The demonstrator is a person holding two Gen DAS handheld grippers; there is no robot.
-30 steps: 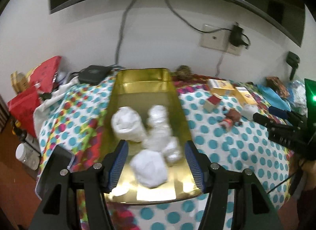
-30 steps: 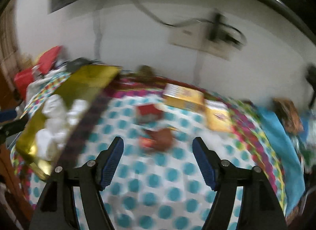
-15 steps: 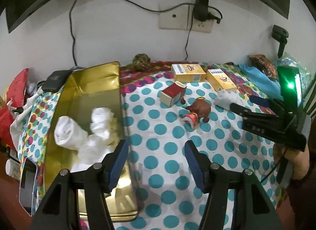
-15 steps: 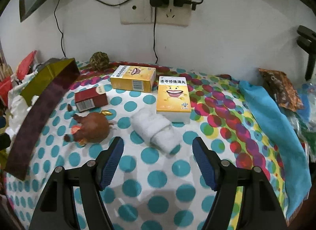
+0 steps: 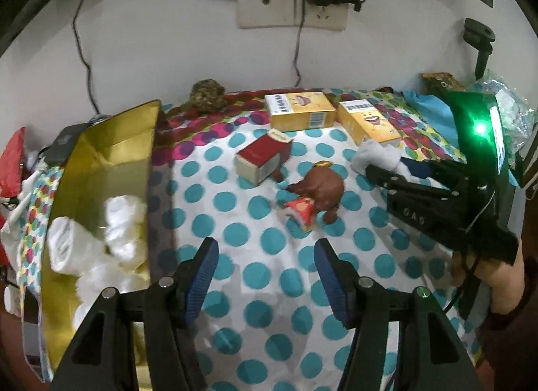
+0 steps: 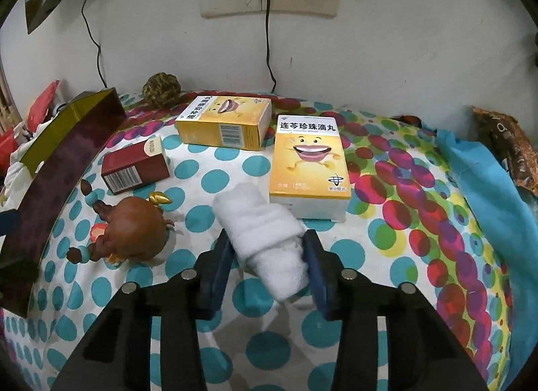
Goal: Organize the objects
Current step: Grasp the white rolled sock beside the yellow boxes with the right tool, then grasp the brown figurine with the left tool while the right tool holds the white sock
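Several rolled white towels (image 5: 72, 249) already lie in the gold tin tray (image 5: 111, 155), while the right gripper (image 6: 269, 256), jaws narrowed against the last rolled towel (image 6: 265, 236) on the polka-dot cloth (image 6: 336, 323), prepares transfer; the left gripper (image 5: 265, 273) hangs wide open, empty.

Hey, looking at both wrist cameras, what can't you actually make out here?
- Right gripper around the rolled white towel: contact unclear in the right wrist view.
- Gold metal tin: near end cut off by the left gripper; towel count inside unclear.
- Small print on the yellow medicine box: too small.
- Brown toy figurine: face turned away.
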